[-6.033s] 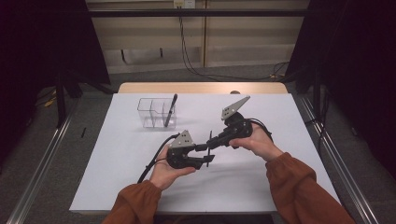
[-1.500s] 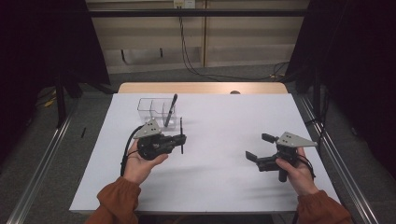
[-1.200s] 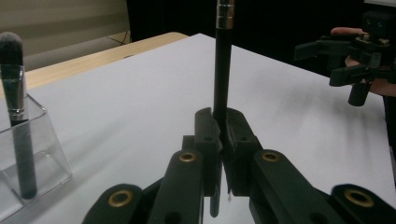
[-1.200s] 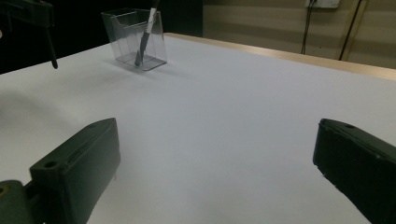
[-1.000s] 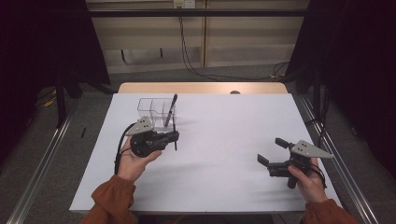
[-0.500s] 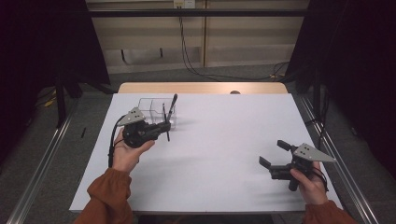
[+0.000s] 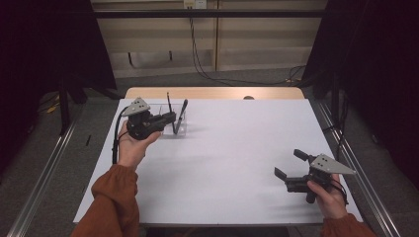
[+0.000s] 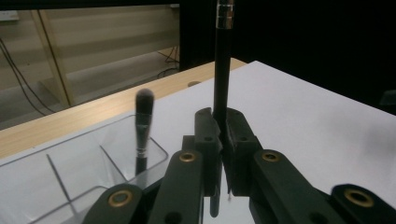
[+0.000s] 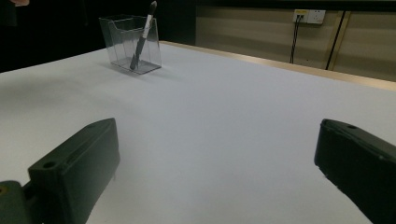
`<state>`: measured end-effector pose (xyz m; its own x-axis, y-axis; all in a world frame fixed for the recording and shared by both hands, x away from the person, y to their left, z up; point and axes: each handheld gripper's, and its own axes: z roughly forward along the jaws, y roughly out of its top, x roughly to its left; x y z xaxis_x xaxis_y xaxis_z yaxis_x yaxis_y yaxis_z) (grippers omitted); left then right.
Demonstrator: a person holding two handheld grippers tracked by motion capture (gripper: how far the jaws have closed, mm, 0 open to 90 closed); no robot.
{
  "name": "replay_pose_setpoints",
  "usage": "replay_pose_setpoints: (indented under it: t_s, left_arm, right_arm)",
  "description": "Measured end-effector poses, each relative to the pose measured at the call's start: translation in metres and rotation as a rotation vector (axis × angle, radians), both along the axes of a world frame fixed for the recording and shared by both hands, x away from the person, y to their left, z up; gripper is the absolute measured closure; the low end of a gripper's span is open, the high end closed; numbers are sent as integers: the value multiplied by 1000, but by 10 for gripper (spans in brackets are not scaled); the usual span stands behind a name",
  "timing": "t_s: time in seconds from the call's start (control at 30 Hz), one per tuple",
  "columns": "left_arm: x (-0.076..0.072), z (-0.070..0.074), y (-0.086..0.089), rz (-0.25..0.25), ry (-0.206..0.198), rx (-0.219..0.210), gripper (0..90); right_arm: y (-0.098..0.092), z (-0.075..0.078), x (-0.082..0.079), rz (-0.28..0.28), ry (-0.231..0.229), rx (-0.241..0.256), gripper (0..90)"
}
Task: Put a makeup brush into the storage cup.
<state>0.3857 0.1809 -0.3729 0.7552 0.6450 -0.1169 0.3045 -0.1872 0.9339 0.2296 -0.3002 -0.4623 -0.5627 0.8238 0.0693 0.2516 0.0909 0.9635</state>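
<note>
Pinching a thin black pencil-like stick [image 8: 222, 70] dead upright, the left claw [image 8: 223, 140] has its two jaws pressed together on the lower part of the shaft, and you can see a short stub poking out below the pads. In the high view that same left claw [image 7: 165, 118] sits right at the clear plastic organizer [image 7: 179, 129] near the far left of the white tabletop [image 7: 232, 148], with the stick [image 7: 169, 102] standing up just at its rim. I can't tell whether the tip is over a compartment or just beside it. My read: it's light, stiff and smooth, so it could pivot or slip if the squeeze eases, and a grip low on the shaft like this leaves a lot of length waving above. One makeup brush [image 8: 142, 126] already leans in a compartment, bristles up, so there's a neighbour to avoid bumping. The organizer looks light too and could scoot or tip if nudged. Over on the near right, the right claw [image 7: 291, 165] is spread wide with nothing in it, hovering low over the tabletop well apart from everything.
</note>
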Motion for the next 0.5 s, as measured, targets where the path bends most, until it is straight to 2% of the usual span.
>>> replay_pose_setpoints:
  t_s: [0.03,0.2,0.3,0.43,0.47,0.5]
  left_arm:
    - [4,-1,1,5,2,-13,856]
    - [20,0,1,52,-1,-25,856]
    - [30,3,0,65,-13,-14,856]
    - [38,5,-4,82,-23,-24,856]
    - [40,4,-5,84,-24,-8,856]
    - [42,3,-6,89,-24,-10,856]
  right_arm:
    - [0,0,0,1,0,-2,0]
    - [0,-1,1,6,7,3,0]
    - [0,-2,2,8,14,8,0]
    - [0,-2,2,12,17,12,0]
    - [0,-2,2,11,14,13,0]
    - [0,-2,1,13,16,19,0]
